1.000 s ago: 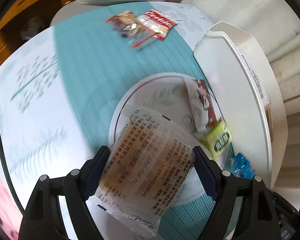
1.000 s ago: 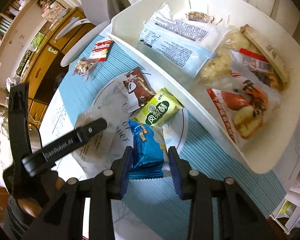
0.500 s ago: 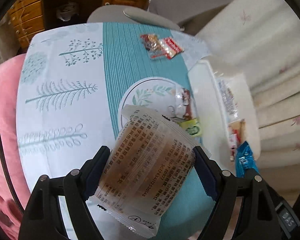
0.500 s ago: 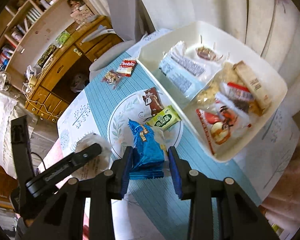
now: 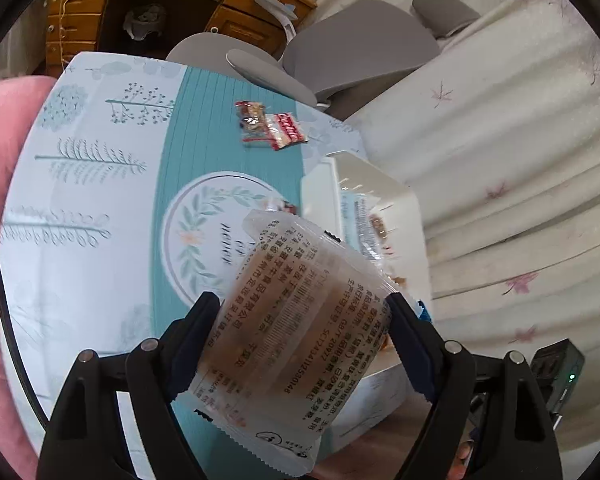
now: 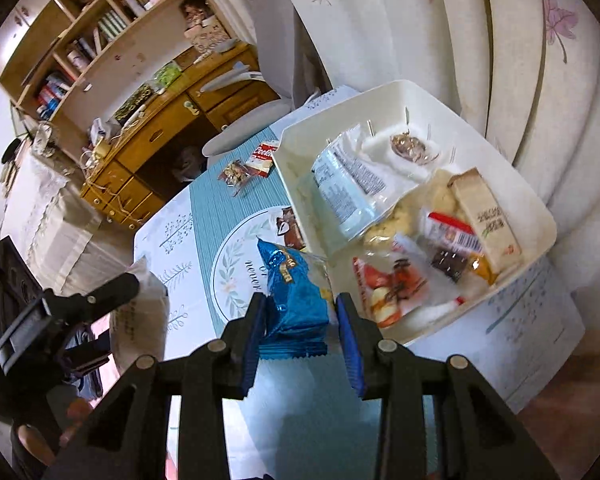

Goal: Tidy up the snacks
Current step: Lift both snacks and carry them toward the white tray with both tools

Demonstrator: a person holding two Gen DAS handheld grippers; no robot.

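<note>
Both tools clamped | left tool (image 5: 304,312): clear packet (image 5: 296,332), hides bin (image 5: 380,188) | right tool (image 6: 300,320): blue packet (image 6: 296,288)

The white rectangular plastic bin (image 6: 536,216) is sitting at the right of the table with the tree-patterned cloth (image 5: 80,208), holding a heap of packets. Left of it, the round printed placemat (image 5: 196,236) is lying on the cloth, a brown snack packet (image 6: 290,230) lying at its far right edge beside the bin wall. Farther off, two small red-and-clear packets (image 5: 270,130) are lying side by side, and a grey chair (image 5: 340,52) is standing beyond the table's far edge.
</note>
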